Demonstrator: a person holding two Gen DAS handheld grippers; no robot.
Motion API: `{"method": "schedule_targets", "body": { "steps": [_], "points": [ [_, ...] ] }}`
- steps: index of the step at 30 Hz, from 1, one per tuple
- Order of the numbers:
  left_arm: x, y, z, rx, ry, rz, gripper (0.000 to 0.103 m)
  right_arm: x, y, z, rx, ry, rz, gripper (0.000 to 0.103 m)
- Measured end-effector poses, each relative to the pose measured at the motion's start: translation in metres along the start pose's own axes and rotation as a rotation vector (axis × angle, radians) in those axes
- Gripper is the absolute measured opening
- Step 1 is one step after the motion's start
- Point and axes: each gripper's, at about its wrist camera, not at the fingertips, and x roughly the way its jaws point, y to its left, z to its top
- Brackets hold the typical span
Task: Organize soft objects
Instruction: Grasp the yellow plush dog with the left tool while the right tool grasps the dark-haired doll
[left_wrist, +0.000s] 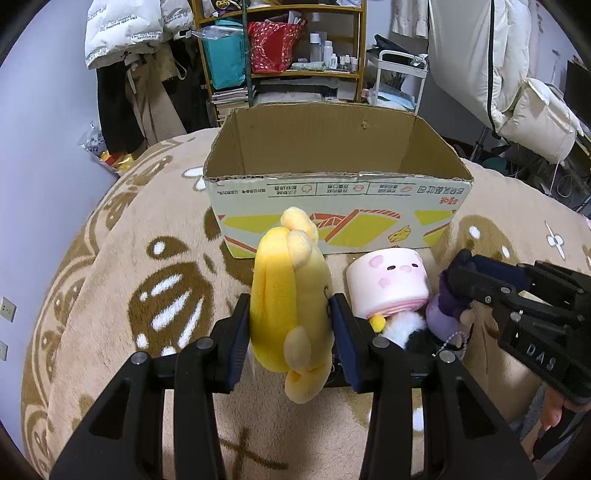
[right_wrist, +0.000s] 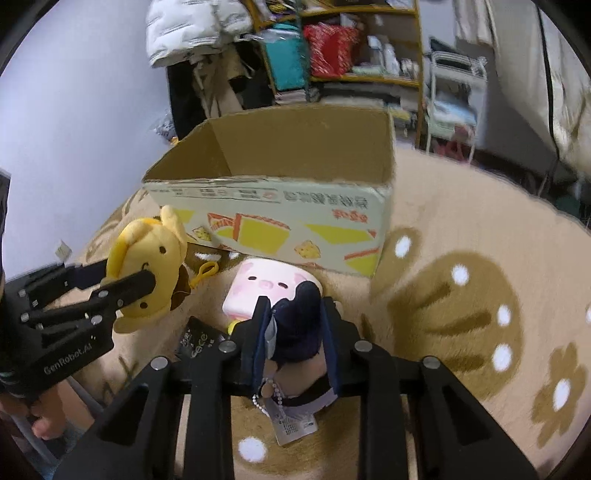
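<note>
My left gripper (left_wrist: 291, 302) is shut on a yellow plush toy (left_wrist: 288, 280), whose body bulges between the pads just in front of the open cardboard box (left_wrist: 332, 221). The right wrist view shows the same yellow plush (right_wrist: 151, 251) in the left gripper (right_wrist: 136, 273) at the left. My right gripper (right_wrist: 293, 302) is shut on a dark purple plush (right_wrist: 299, 325) with a ball chain and tag. Beside it a pink cylinder plush with a pig face (right_wrist: 266, 284) lies on the blanket. From the left wrist, the right gripper (left_wrist: 456, 269) clasps the purple plush (left_wrist: 439, 314) right of the pink plush (left_wrist: 388, 284).
Everything lies on a beige blanket with brown patterns (left_wrist: 147, 295). A black-and-white fluffy toy (left_wrist: 406, 328) sits under the pink plush, and a black packet (right_wrist: 199, 339) lies near it. Behind the cardboard box (right_wrist: 280, 218) stand a cluttered shelf (left_wrist: 295, 55), hanging clothes and a white cart.
</note>
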Motion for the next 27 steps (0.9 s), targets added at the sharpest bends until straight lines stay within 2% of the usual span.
{"method": "schedule_targets", "body": {
  "steps": [2, 4, 5, 10, 13, 20, 24, 25, 27],
  "points": [
    [-0.001, 0.001, 0.000, -0.002, -0.007, 0.001, 0.041, -0.005, 0.011, 0.000, -0.071, -0.032, -0.035, 0.022],
    [-0.004, 0.001, -0.001, -0.003, -0.017, 0.005, 0.041, -0.007, 0.019, 0.000, -0.124, -0.057, -0.082, 0.012],
    [-0.005, 0.001, 0.000, -0.003, -0.024, 0.007, 0.041, -0.007, 0.021, 0.000, -0.147, -0.063, -0.098, 0.012],
    [-0.007, 0.002, 0.001, -0.006, -0.031, 0.008, 0.041, -0.002, 0.015, 0.002, -0.129, -0.040, -0.067, 0.012],
    [-0.007, 0.002, 0.001, -0.005, -0.030, 0.007, 0.041, 0.003, 0.004, 0.006, -0.066, -0.006, 0.006, 0.012],
    [-0.008, 0.001, 0.001, -0.004, -0.032, 0.006, 0.041, 0.007, -0.019, 0.005, 0.114, 0.040, 0.159, 0.016],
    [-0.008, 0.000, 0.001, -0.004, -0.028, 0.006, 0.041, 0.007, -0.022, 0.002, 0.158, 0.047, 0.201, 0.017],
    [-0.008, -0.001, 0.001, -0.003, -0.028, 0.007, 0.041, 0.007, -0.023, 0.003, 0.167, 0.051, 0.213, 0.021],
    [-0.008, -0.001, 0.001, -0.003, -0.028, 0.006, 0.041, 0.006, -0.024, 0.002, 0.181, 0.052, 0.228, 0.035]
  ]
}}
